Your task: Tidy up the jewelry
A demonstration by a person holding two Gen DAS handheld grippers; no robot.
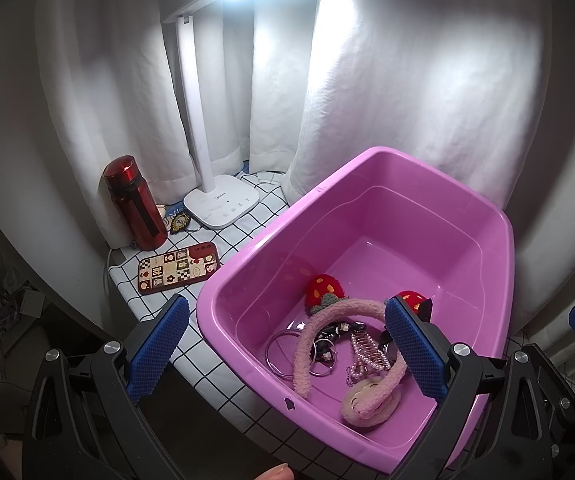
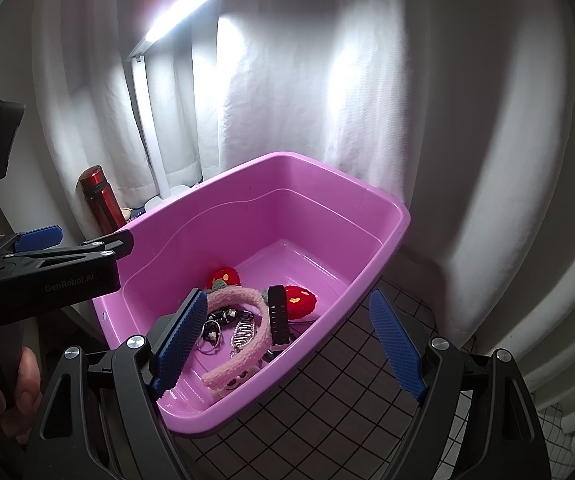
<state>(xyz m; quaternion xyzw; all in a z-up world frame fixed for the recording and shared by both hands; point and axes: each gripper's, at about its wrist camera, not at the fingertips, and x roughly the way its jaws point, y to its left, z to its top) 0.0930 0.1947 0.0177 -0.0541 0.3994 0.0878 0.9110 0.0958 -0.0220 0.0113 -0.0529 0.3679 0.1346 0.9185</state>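
The left gripper (image 1: 283, 344), black-framed with blue ribbed pads, hangs at the near left corner of a pink rectangular plastic tub (image 1: 499, 220). Its jaws stand wide apart with nothing between the pads; one pad is outside the tub's near-left wall, the other over its interior. The right gripper (image 2: 287, 344), of the same build, is likewise spread wide and holds nothing: its left pad sits over the tub interior, its right pad outside the tub's right wall, above the grid-patterned tablecloth (image 2: 327, 412). Part of a hand (image 2: 23, 376) grips the left tool at the edge of the right wrist view.

The jewellery lies in the near end of the tub floor. Nearest is a pink fluffy headband (image 1: 319, 340) with a round smiling face ornament (image 1: 367, 398) at one end. Inside its arc lie silver metal bangles (image 1: 283, 354), a pearl-beaded hair clip (image 1: 363, 350) and a dark tangle of small pieces (image 1: 335, 330) that cannot be told apart. Beyond the headband rest two red strawberry-shaped plush ornaments (image 1: 325, 288). A black ribbed strap (image 2: 278, 314) lies beside the right one.

The far half of the tub is bare. Left of the tub, on the tablecloth, lie a patterned phone case (image 1: 177, 266), a red cylindrical bottle (image 1: 135, 202) and the white desk lamp (image 1: 223, 200), its light bar lit. A white curtain (image 1: 407, 100) closes the background.
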